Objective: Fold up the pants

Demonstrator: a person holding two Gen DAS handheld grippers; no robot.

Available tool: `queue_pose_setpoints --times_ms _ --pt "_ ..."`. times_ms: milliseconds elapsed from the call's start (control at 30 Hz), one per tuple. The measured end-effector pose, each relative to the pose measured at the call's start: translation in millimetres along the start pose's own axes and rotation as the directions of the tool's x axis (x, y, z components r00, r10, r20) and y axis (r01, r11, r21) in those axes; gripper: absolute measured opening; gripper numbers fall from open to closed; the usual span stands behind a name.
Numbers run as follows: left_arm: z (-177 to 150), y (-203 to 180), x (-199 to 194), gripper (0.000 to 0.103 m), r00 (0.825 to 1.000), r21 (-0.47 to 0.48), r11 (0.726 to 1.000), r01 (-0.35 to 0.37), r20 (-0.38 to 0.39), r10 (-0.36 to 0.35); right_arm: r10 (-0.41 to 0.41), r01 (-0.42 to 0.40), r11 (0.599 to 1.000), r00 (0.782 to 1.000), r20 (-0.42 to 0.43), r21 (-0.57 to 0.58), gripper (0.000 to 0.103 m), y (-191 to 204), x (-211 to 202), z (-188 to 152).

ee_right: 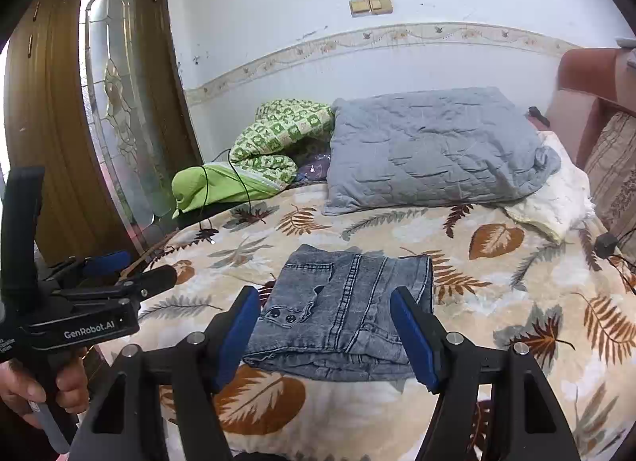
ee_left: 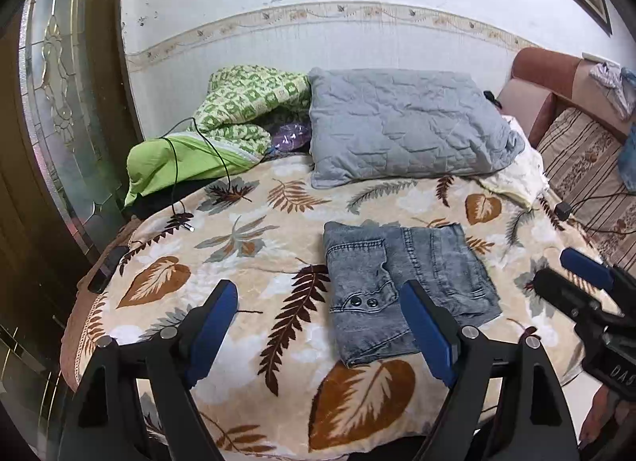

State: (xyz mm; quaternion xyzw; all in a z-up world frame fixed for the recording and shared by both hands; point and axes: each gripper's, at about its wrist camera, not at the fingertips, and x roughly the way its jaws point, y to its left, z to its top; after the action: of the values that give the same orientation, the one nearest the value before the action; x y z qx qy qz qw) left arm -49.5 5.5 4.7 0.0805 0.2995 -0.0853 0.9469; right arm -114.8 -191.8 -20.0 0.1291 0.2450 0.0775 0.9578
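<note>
**Folded jeans lying free on the bed, both claws spread above them**

The pants (ee_left: pixel 401 286) are lying folded into a compact, roughly square packet of pale, washed blue denim, with stitched seams running across the top layer and two dark buttons showing on a flap near the packet's left edge. They are resting flat on the leaf-patterned blanket (ee_left: pixel 246 246) covering the bed, toward its near side.

In the left wrist view, the left gripper (ee_left: pixel 322 326) is hovering with its jaws spread wide and nothing between the blue pads; the packet is sitting at about one o'clock from the gap, its near corner passing behind the right-hand finger (ee_left: pixel 427 332). In the right wrist view, the right gripper (ee_right: pixel 326 336) is also standing spread and empty, with the jeans at twelve o'clock, framed between its fingers but untouched.

Beyond the pants, at twelve o'clock, a grey quilted pillow (ee_left: pixel 405 123) is leaning by the wall, and a green patterned quilt (ee_left: pixel 238 111) is bunching up at eleven o'clock. No containers are showing.
</note>
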Motion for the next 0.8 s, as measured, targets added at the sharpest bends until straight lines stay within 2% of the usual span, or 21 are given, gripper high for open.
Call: queue_pose_setpoints --times_ms 300,800 --pt "4 -7 -21 0.085 1.0 -0.012 1.0 -0.005 0.028 0.005 -0.032 0.033 0.999 0.999 0.035 -0.034 0.073 7 -28 -2" --pt "5 -5 -8 0.085 0.999 0.003 0.999 -0.041 0.0 0.041 -0.014 0.014 0.999 1.0 -0.007 -0.051 0.073 12 -7 -2"
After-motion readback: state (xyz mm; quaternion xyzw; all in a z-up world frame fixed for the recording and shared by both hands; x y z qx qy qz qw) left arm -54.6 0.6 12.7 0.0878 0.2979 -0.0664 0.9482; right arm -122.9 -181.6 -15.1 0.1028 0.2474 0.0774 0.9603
